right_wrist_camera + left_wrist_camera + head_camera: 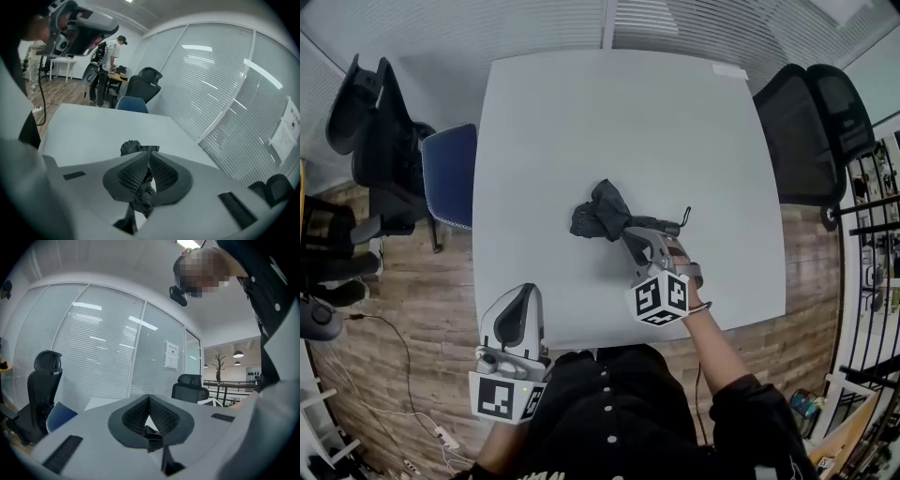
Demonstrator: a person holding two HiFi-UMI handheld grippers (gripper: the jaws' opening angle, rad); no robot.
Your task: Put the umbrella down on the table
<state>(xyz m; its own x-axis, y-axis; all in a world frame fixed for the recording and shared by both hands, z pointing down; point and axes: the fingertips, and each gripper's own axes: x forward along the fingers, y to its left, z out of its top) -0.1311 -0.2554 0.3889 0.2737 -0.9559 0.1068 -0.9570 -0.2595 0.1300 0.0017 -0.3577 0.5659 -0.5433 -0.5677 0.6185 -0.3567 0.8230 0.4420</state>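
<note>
1. The white table [581, 112] fills the middle of my head view.
2. One black office chair [380, 131] stands at upper left and a second black chair [811, 122] at upper right. A blue chair [450, 173] sits against the table's left edge.
3. The umbrella [605, 217], black and folded, lies on the table near frame centre.
4. My right gripper [633, 234] overlaps the umbrella's right end. Its jaws are pressed together on nothing, and its own view shows the umbrella past the tips.
5. My left gripper [521, 298] sits at lower left by the table's near edge, jaws pressed together and empty.
</note>
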